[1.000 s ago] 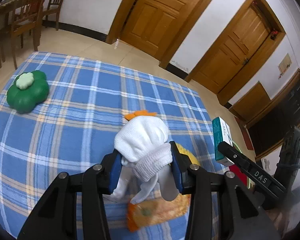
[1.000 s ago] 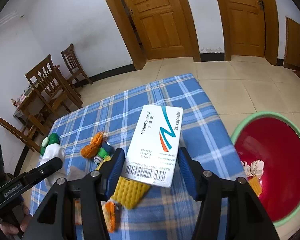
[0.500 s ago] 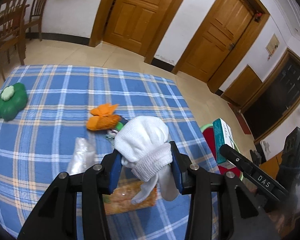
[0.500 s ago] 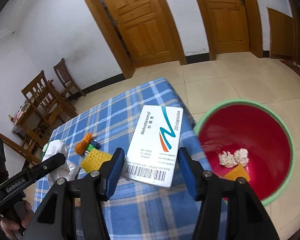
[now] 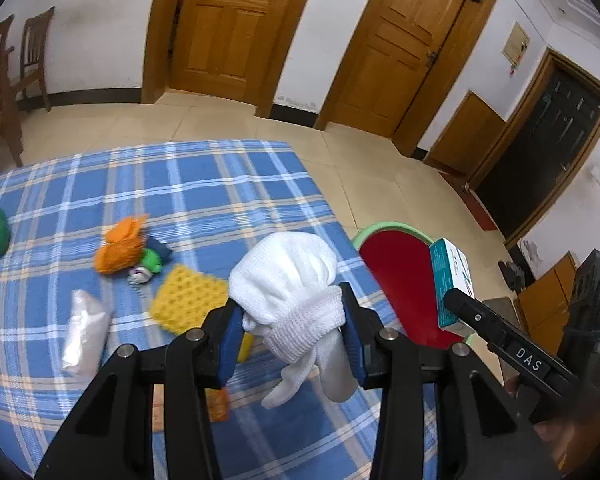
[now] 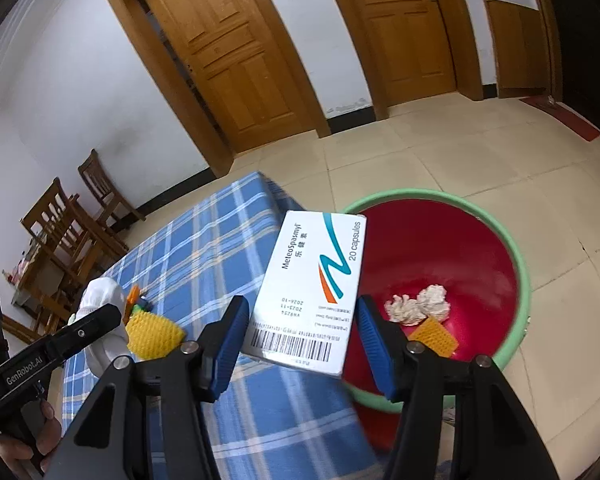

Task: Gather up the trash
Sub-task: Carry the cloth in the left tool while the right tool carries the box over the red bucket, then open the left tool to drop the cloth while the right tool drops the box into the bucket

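Left gripper (image 5: 292, 336) clamps a bunched white knit glove (image 5: 288, 284), fingers dangling; right gripper (image 6: 300, 336) clamps a white cardboard medicine box (image 6: 314, 284), long axis forward, red green-rimmed plastic basin (image 6: 516, 248) beyond.

- Even, soft indoor light, moderately bright; shadows are faint.
- Strong fisheye bending: door frames (image 5: 352, 40) curve, and dark vignette fills the corners.
- Slight motion blur softens the worktop (image 6: 204, 248) edge and floor tiles (image 6: 480, 152).
- No harsh glare.
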Tool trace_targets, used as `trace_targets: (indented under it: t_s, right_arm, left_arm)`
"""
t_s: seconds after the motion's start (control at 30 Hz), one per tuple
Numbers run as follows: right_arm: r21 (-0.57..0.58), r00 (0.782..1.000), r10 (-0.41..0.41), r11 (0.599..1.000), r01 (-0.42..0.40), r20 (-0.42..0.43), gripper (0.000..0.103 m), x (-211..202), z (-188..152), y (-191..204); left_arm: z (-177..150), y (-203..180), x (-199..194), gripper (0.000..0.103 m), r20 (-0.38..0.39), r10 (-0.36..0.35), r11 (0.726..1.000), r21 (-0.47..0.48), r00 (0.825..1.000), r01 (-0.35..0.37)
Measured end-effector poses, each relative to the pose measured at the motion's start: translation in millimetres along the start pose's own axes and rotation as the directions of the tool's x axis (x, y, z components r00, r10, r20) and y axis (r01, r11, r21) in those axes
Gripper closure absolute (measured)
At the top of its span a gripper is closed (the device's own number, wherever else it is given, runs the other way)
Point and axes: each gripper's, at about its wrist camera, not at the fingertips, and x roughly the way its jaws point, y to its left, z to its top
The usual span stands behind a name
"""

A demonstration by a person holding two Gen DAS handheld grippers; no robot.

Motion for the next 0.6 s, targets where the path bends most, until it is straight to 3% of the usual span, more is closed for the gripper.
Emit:
trace_targets:
  t_s: [0.6]
  right_arm:
    - [0.103, 0.998, -0.060, 0.993, 0.060, -0.010, 0.044, -1.1, -1.7, -56.1]
  left_arm:
    - [7.2, -68.4, 49.7, 0.060, -0.070, -0.016, 0.990, 0.142, 0.997, 0.026]
